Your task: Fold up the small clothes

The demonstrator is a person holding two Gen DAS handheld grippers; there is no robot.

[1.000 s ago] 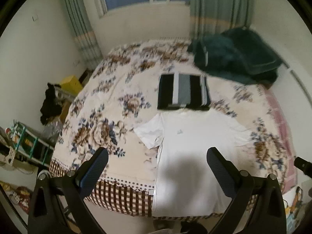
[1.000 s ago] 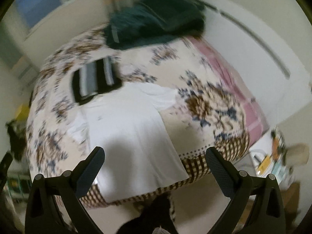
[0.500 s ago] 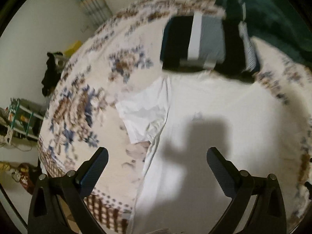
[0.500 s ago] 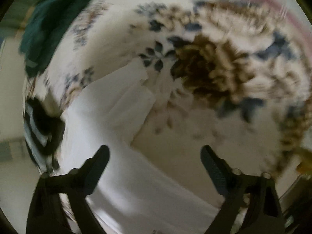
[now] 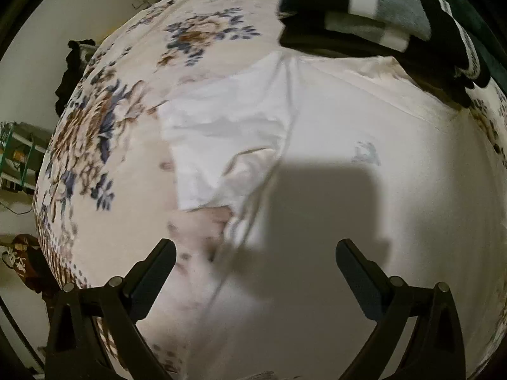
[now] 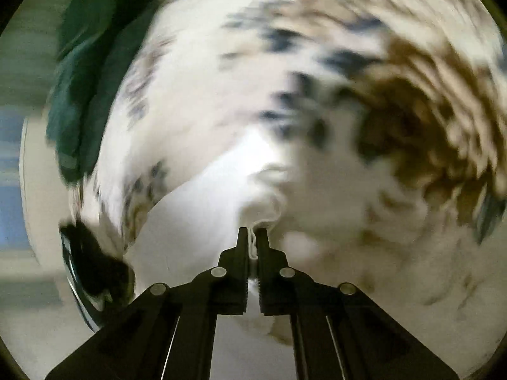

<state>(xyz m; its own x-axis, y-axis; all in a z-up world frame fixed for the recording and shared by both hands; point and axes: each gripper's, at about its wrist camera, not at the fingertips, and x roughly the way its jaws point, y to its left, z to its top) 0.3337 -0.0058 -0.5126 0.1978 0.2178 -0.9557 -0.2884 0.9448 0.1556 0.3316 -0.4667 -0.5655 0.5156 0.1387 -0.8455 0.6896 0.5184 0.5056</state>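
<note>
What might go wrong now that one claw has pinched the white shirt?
The right gripper pinches only a thin bunch of the white T-shirt; it may slip free. The left gripper is open, holding nothing, so one-sided pulling could skew the shirt. The striped folded garment overlaps the collar and may get dragged.

A floral bedspread (image 5: 133,145) covers the bed and fills most of the frame. At the left edge stands a green metal shelf (image 5: 19,155). Above it, at the upper left, hangs a dark garment (image 5: 71,72). In the right wrist view a dark green blanket (image 6: 85,72) lies at the upper left, blurred.
</note>
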